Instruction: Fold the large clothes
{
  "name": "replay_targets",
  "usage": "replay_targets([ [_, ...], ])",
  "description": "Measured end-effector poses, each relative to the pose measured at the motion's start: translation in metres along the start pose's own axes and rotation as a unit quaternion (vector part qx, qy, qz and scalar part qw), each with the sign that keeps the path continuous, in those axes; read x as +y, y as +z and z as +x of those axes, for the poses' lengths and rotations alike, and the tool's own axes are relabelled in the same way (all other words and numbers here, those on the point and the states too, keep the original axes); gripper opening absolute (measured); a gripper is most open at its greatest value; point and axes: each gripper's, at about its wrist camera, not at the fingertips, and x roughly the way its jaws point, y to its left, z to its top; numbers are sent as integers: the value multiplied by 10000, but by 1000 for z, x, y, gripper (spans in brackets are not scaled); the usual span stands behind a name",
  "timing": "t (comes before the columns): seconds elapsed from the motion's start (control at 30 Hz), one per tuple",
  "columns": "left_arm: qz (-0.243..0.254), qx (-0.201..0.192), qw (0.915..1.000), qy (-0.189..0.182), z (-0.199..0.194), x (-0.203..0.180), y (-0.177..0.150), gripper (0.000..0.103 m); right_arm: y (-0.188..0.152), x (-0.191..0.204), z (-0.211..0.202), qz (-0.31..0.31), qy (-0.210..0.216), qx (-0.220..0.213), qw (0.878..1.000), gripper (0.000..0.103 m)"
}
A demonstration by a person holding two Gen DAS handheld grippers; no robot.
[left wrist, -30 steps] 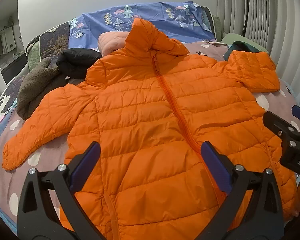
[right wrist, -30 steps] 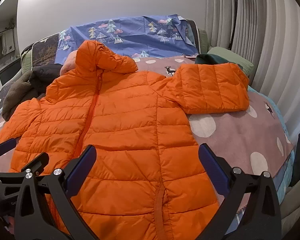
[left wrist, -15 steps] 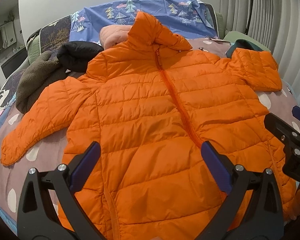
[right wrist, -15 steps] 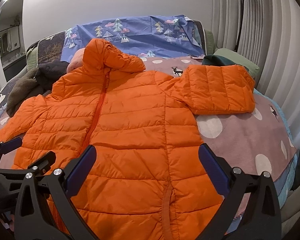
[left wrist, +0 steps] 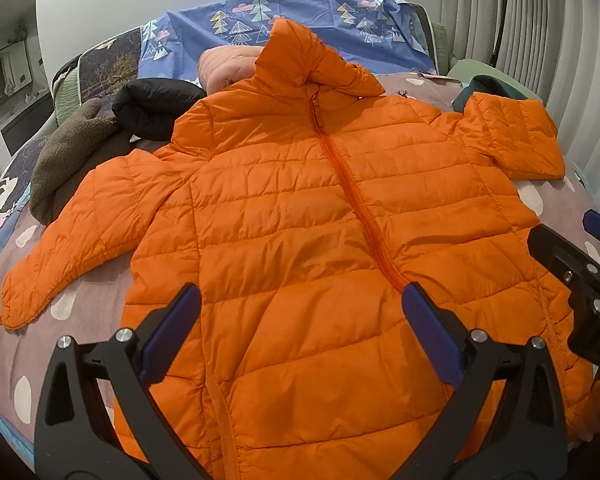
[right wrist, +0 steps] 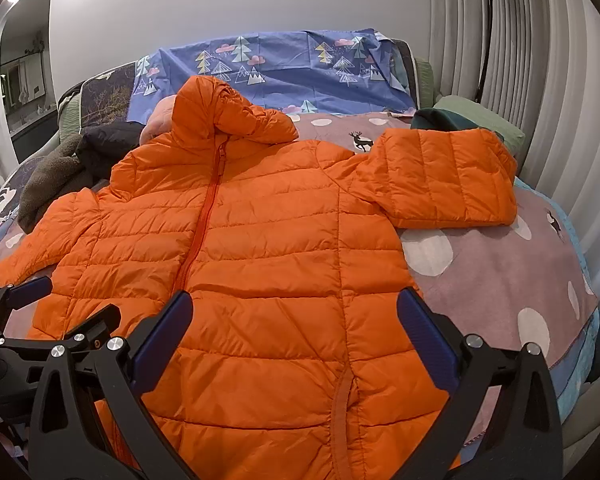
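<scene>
Both tools gaping, empty: left tool (left wrist: pixel 300 312), right tool (right wrist: pixel 296 312) | orange jacket (left wrist: pixel 320 240) hem cut off below frame

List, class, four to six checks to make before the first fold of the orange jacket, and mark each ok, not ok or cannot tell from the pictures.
1. Jacket lies front up on the bed, zipper closed: ok.
2. Left gripper open and holding nothing: ok.
3. Right gripper open and holding nothing: ok.
4. Both sleeves laid out straight: not ok. The left sleeve runs out flat; the right sleeve is bent back on itself.
5. Hood flattened: not ok, it stands up in a peak.
6. Hem lying flat: cannot tell, the grippers hide it.
</scene>
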Motion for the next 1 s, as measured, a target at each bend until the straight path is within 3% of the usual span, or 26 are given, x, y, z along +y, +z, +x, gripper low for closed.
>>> replay_targets([
  [1.0,-6,-16,10000,27,-2,0,-1,101,0,1,0,-8,17,-5,10000,102],
])
